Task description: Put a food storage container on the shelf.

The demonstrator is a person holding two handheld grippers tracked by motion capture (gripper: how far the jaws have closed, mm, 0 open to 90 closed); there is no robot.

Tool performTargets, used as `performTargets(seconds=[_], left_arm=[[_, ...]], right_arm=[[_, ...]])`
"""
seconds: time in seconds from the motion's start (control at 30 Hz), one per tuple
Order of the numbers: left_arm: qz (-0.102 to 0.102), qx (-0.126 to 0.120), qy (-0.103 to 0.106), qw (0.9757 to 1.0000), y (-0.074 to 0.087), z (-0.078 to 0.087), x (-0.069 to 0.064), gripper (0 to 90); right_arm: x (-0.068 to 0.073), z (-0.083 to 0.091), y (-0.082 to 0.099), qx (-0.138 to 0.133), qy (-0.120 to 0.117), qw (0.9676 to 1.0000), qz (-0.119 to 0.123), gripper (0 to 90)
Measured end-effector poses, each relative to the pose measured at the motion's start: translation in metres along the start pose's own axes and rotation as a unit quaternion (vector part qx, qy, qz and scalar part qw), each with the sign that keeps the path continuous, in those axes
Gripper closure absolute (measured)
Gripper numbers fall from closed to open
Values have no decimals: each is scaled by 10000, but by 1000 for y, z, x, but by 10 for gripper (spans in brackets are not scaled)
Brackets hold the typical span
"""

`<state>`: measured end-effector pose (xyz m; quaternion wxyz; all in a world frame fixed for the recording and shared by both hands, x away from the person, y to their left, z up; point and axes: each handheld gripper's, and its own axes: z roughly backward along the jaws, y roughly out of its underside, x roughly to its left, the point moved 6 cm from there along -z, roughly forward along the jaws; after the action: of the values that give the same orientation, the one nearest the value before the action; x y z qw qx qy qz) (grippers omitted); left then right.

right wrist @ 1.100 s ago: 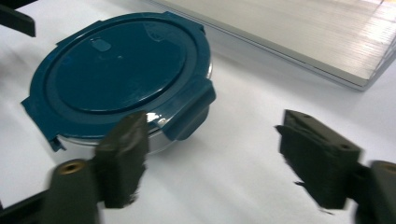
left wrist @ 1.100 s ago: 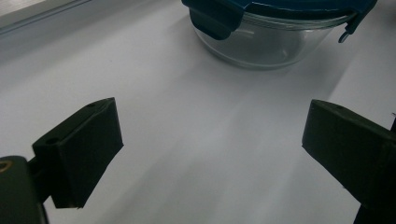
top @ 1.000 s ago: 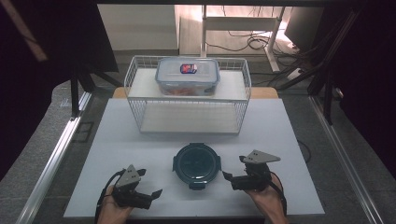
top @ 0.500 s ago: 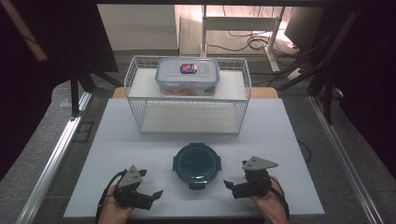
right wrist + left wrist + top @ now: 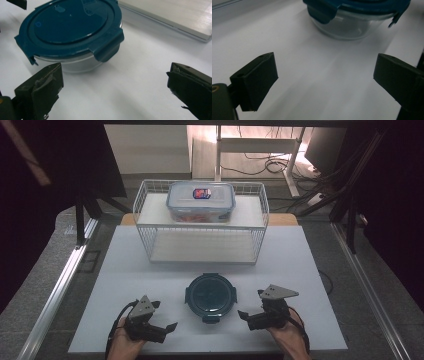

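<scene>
Currently both the left gripper (image 5: 167,326) and right gripper (image 5: 243,314) gape empty; a careless approach could shove the lower-centre round container (image 5: 210,296) aside.

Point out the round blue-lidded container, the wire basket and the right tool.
round container (image 5: 71,27), right gripper view, centre of its lid
wire basket (image 5: 200,226), high view, front top rim
right tool (image 5: 245,317), high view, between its tips

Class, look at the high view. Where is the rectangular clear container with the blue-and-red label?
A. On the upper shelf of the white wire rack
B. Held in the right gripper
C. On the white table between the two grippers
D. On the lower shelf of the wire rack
A: the rectangular container sits on the top shelf of the wire rack, while the round teal-lidded container is the one on the table between the grippers.
</scene>
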<state>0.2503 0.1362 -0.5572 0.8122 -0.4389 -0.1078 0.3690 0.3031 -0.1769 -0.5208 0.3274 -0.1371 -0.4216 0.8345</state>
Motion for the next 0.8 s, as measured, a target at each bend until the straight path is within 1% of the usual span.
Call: performTargets(seconds=[0.13,0.2,0.23,0.3,0.33,0.43,0.5,0.57,0.63,0.7,0.8], left_arm=[[-76,-120,49,9999,-14,-1,-3,47],[-107,-203,49,9997,-24,-3,-1,47],[-88,-236,51,9997,-27,-3,-1,48],[19,-284,108,9995,-34,-6,3,50],[135,-283,161,9994,-38,-8,6,49],[363,-212,374,9984,-46,-16,10,41],[451,-187,557,9973,-52,-23,11,41],[455,-102,722,9963,-60,-31,10,39],[444,-41,800,9958,-66,-37,7,38],[411,64,822,9957,-71,-44,6,41],[437,210,892,9948,-75,-52,7,51]], right_arm=[[5,-7,-6,20,-151,9999,-32,3],[8,-10,-9,72,-214,9997,-33,4],[9,-13,-11,95,-226,9997,-7,4],[11,-16,-15,148,-245,9996,14,6],[11,-17,-16,166,-262,9995,10,6],[12,-20,-21,203,-283,9994,-45,5],[11,-22,-23,239,-372,9987,-259,6],[11,-25,-24,371,-484,9970,-470,7],[10,-28,-25,475,-499,9964,-491,16],[9,-31,-27,585,-523,9957,-488,32],[6,-39,-32,641,-641,9943,-567,56]])
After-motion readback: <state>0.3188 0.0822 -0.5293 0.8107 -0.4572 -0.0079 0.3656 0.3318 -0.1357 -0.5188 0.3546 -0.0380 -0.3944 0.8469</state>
